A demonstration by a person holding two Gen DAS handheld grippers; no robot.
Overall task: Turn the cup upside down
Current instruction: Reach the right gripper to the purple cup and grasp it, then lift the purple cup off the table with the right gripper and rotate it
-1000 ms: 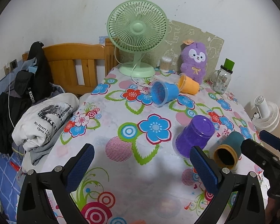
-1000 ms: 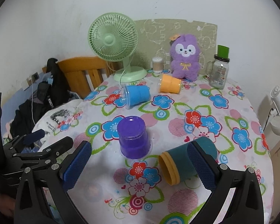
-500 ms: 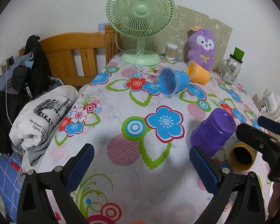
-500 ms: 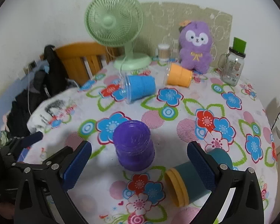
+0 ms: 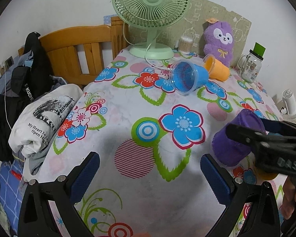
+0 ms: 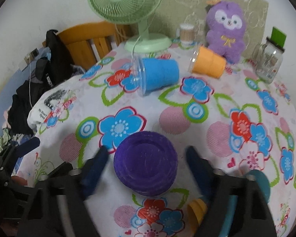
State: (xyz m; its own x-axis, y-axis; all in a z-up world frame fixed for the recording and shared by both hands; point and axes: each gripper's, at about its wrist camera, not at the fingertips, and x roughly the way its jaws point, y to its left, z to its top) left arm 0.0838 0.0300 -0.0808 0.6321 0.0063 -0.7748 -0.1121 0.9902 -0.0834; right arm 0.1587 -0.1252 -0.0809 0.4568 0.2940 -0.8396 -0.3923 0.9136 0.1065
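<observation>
Purple cup (image 6: 146, 163) upside down on the flowered table (image 6: 223, 106), base up, at 6 o'clock in the right wrist view, between the two blue pads of the right tool (image 6: 147, 167). Right tool open, one pad on each side of the cup, not touching as far as the blurred picture tells. Just at 4 o'clock of the purple cup, a teal cup (image 6: 258, 179) with yellow rim, lying on its side, partly hidden behind the right finger.

Left tool (image 5: 150, 174) open too, nothing between its pads, over bare cloth at 6 o'clock of the left wrist view. Purple cup (image 5: 234, 140) at 3 o'clock there, with the black right tool (image 5: 266, 140) across it.

Farther, toward 12 o'clock: blue cup (image 6: 157, 75) on its side, orange cup (image 6: 209, 62) on its side, green fan (image 6: 126, 2), purple plush toy (image 6: 225, 27), glass jar (image 6: 268, 61) with green lid. Folded white shirt (image 5: 39, 122) at 9 o'clock, beside the table.
</observation>
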